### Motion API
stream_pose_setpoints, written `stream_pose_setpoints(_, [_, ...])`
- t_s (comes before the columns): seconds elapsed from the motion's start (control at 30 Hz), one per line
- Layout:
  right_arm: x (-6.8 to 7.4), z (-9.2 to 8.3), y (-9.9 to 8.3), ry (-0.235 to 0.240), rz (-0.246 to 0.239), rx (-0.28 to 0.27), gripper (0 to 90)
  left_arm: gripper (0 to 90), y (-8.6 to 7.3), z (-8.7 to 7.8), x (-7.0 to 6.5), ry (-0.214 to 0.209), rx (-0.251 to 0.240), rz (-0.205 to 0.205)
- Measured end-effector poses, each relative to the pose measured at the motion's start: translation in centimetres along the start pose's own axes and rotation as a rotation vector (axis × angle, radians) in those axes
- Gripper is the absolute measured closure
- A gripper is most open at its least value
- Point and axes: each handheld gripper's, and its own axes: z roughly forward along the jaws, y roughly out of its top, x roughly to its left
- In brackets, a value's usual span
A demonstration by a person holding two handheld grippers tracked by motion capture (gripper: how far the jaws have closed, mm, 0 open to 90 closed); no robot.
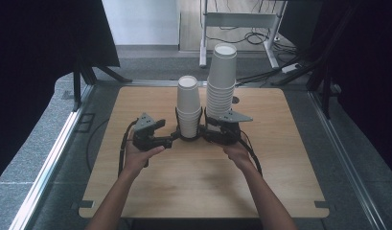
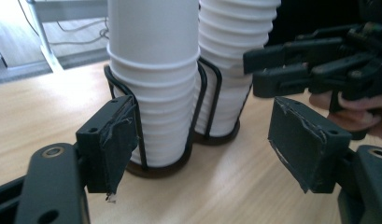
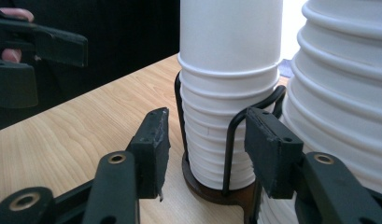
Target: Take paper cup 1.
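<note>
Overhead, taller cup stack (image 1: 221, 81) top visible

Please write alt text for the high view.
Two stacks of white paper cups stand in a black wire holder on a wooden table. A person holds the left hand-held gripper and right hand-held gripper beside it.

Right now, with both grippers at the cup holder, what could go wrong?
1. The taller cup stack rises well above its wire holder; a nudge from the right gripper could topple it.
2. The left gripper is open with nothing between its pads; closing might catch the wire instead of the shorter cup stack.
3. Both grippers work close together and could collide.
</note>
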Motion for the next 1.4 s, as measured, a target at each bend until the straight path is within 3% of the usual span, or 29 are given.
stream_pose_setpoints(0.17, [0.3,1.4,0.3,0.024,0.009,0.01,51.7,21.5,0.8,0.8,0.2,0.012,0.016,0.006])
stream_pose_setpoints(0.33, [0.7,2.1,0.5,0.049,-0.001,0.001,54.2,21.4,1.9,1.3,0.7,0.038,-0.008,-0.007])
stream_pose_setpoints(0.4, [0.8,2.6,0.8,0.05,-0.002,0.003,56.3,21.1,2.5,1.5,1.2,0.025,-0.031,-0.04])
stream_pose_setpoints(0.53, [0.7,3.1,1.0,0.074,0.005,-0.007,57.4,21.0,3.1,1.8,1.4,0.014,-0.029,-0.038])
stream_pose_setpoints(0.6, [0.7,3.5,1.0,0.068,-0.001,0.0,58.3,17.9,3.5,1.9,1.5,-0.024,-0.041,-0.032])
stream_pose_setpoints(0.77, [0.4,3.8,0.7,0.052,0.007,-0.003,62.9,16.0,4.3,2.3,1.8,-0.039,-0.044,-0.041])
stream_pose_setpoints(0.9, [0.2,4.0,0.7,0.05,0.003,-0.02,67.3,15.8,4.8,2.7,2.0,0.004,-0.02,-0.03])
stream_pose_setpoints(1.1, [0.2,4.3,0.7,0.063,0.008,-0.027,71.0,14.4,5.5,3.1,2.7,0.024,-0.047,-0.079])
stream_pose_setpoints(1.2, [0.3,4.5,0.8,0.05,0.002,-0.011,74.2,13.6,5.9,3.4,3.2,0.012,-0.052,-0.104])
stream_pose_setpoints(1.4, [0.6,5.2,1.2,0.057,-0.023,0.02,80.1,10.0,6.0,4.1,3.6,0.004,-0.044,-0.117])
